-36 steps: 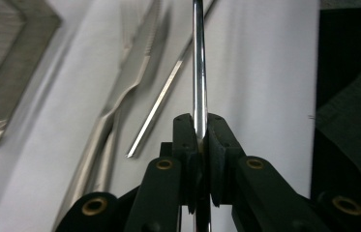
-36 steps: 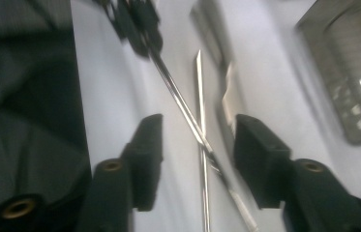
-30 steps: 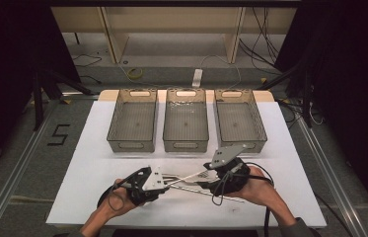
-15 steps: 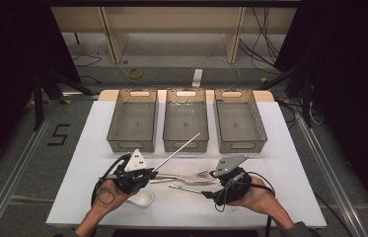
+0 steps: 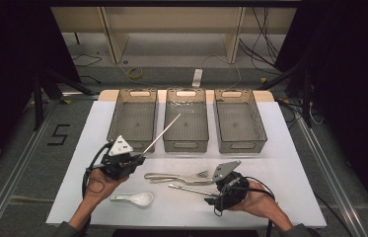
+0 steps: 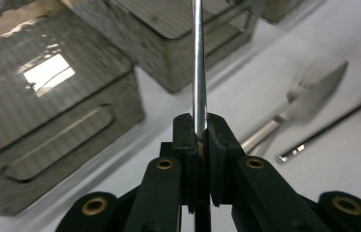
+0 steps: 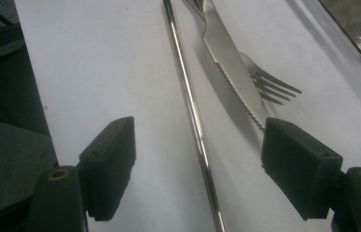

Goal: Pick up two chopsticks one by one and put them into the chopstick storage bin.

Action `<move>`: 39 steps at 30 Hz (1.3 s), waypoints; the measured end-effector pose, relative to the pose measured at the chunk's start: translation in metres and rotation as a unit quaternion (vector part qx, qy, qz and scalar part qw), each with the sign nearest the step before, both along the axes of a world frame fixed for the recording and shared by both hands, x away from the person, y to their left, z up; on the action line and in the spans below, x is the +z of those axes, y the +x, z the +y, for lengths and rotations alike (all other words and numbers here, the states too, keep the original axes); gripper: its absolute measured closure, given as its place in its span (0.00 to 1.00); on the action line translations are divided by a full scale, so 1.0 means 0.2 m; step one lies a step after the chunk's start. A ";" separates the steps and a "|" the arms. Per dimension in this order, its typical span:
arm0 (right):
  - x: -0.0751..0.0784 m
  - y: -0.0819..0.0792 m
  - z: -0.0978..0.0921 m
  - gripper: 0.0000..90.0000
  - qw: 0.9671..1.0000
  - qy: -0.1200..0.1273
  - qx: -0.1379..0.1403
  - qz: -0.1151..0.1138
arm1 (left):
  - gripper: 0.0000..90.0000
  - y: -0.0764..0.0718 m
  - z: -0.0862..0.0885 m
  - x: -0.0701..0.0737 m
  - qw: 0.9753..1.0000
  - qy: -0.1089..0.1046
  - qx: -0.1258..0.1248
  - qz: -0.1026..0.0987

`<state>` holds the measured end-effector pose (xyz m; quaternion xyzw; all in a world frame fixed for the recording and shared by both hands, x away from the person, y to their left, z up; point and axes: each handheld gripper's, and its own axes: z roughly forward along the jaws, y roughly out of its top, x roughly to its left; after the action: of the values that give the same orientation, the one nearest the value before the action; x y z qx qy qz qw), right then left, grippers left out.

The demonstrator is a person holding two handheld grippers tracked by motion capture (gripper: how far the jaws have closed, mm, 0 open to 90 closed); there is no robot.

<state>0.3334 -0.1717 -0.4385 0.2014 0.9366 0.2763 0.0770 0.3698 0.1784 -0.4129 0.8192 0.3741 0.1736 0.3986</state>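
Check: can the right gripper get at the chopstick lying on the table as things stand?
Probably yes: the right gripper is open, its jaws either side of the chopstick. The knife lies close alongside.

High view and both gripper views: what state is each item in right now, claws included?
Left claw: shut on a metal chopstick.
Held chopstick: lifted, tip angled toward the middle bin.
Right claw: open, straddling the second chopstick.
Second chopstick: lying flat on the table.
Knife: lying flat, partly over the fork.
Fork: lying flat.
White spoon: lying on the table, untouched.
Left bin: looks empty.
Middle bin: contents unclear.
Right bin: looks empty.
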 end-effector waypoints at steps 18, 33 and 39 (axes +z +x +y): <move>-0.01 -0.01 0.01 0.32 1.000 -0.007 -0.009 0.015 | 0.93 0.34 0.18 0.12 0.996 -0.023 0.088 0.022; -0.02 0.00 0.01 0.32 1.000 -0.007 -0.006 0.021 | 0.93 0.56 0.22 0.13 0.991 -0.003 0.129 0.046; -0.02 0.00 0.01 0.32 1.000 -0.006 -0.005 0.022 | 0.93 0.63 0.22 0.09 0.988 0.000 0.143 0.061</move>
<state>0.3332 -0.1706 -0.4428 0.2115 0.9387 0.2656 0.0592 0.4951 0.2228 -0.3940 0.7665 0.5108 0.1780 0.3463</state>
